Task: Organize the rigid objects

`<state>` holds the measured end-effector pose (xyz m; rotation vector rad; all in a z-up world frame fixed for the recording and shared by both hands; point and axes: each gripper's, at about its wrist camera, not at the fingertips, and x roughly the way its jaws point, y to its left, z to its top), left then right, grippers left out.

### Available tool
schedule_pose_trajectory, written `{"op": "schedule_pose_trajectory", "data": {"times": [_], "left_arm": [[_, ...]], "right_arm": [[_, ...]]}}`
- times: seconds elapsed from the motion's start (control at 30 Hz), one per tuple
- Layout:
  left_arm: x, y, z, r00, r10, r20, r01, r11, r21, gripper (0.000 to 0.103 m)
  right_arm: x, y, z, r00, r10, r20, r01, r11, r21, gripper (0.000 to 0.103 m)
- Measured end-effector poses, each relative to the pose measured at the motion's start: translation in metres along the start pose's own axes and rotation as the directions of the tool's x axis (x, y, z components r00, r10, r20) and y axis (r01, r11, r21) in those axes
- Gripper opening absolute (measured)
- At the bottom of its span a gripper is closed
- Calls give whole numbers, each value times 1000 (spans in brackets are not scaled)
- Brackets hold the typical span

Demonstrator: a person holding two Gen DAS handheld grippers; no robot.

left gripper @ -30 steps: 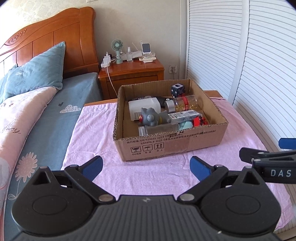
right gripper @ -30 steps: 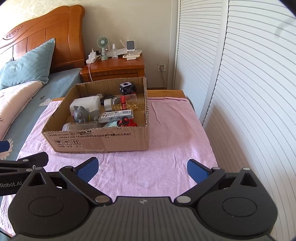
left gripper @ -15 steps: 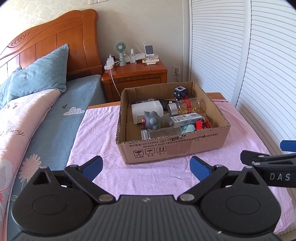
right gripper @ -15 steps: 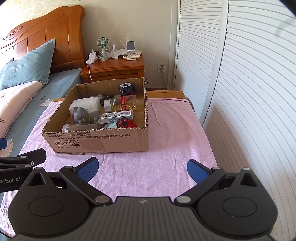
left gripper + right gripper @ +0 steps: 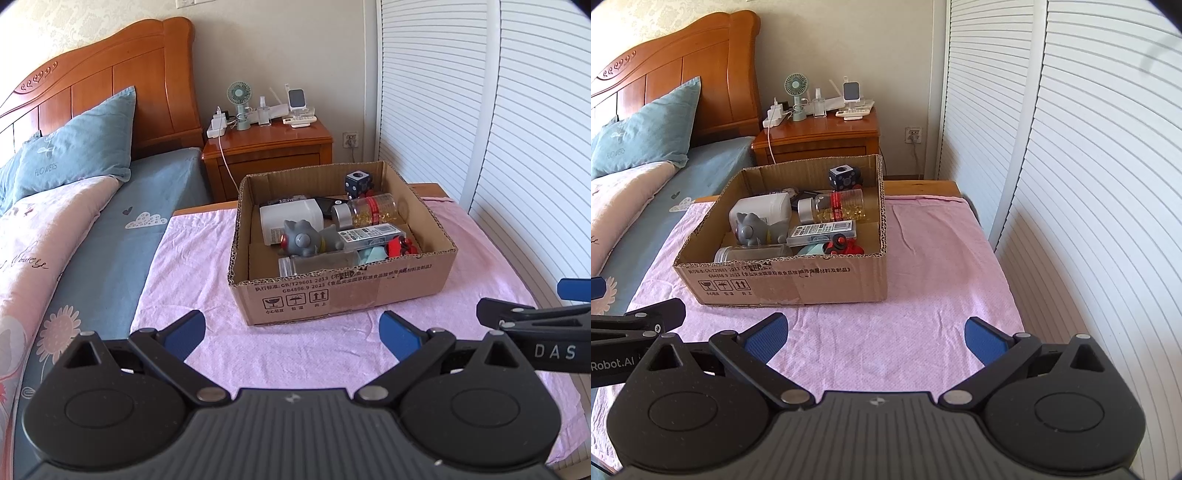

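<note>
An open cardboard box (image 5: 347,295) (image 5: 798,284) stands on a pink cloth. It holds a grey toy figure (image 5: 303,240) (image 5: 751,229), a white bottle (image 5: 291,218), a jar of yellow capsules (image 5: 369,214) (image 5: 838,208), a dark blue cube (image 5: 358,182) (image 5: 844,175), a flat labelled case (image 5: 823,232), a clear jar (image 5: 314,264) and a red toy (image 5: 400,245). My left gripper (image 5: 291,334) is open and empty in front of the box. My right gripper (image 5: 875,334) is open and empty to the box's front right.
The pink cloth (image 5: 923,258) covers a small table between a bed (image 5: 92,229) on the left and white louvred doors (image 5: 1089,184) on the right. A wooden nightstand (image 5: 269,147) with a small fan and chargers stands behind the table.
Both grippers have drawn back and up a little, so the box looks farther off and lower. Their jaws stay open. Nothing in the box moved.
</note>
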<state>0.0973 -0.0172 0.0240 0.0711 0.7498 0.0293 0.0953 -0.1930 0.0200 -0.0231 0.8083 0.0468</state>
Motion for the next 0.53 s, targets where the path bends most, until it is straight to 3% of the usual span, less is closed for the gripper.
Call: {"op": "schedule_pose_trajectory", "data": {"times": [0.53], "left_arm": [[0, 0, -1, 1000, 6, -5, -6, 1000, -2, 100]], "right_arm": [[-2, 0, 0, 1000, 0, 2, 0, 1000, -1, 103]]}}
